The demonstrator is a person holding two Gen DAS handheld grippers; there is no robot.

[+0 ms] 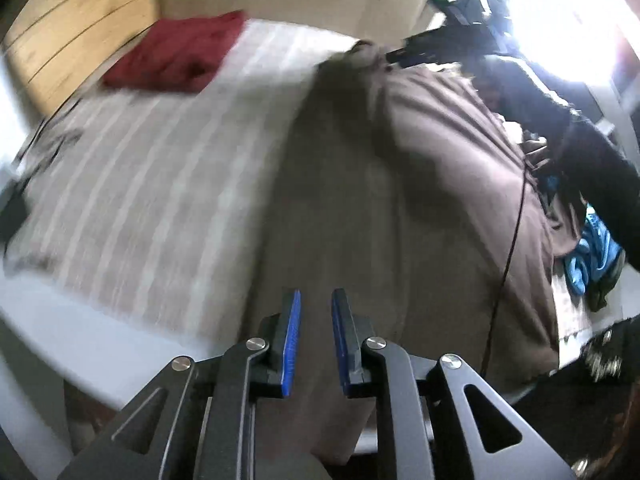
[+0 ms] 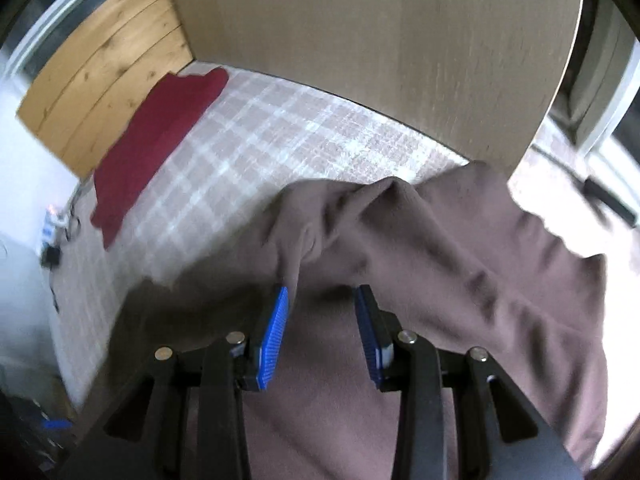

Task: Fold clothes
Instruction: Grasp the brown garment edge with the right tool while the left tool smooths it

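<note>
A brown garment (image 1: 400, 200) lies spread across the checked bed cover (image 1: 140, 184). My left gripper (image 1: 316, 300) is open and empty just above the garment's near edge. In the left wrist view my right gripper (image 1: 404, 54) sits at the garment's far bunched corner. In the right wrist view my right gripper (image 2: 322, 296) is open over the brown garment (image 2: 440, 240), with a raised fold of cloth just ahead of its blue pads (image 2: 276, 320). Both views are blurred.
A folded dark red garment (image 1: 176, 56) lies at the bed's far left corner and also shows in the right wrist view (image 2: 152, 140). A wooden headboard (image 2: 100, 64) and a beige wall panel (image 2: 380, 40) stand behind. Blue and dark clothes (image 1: 592, 248) are piled at the right.
</note>
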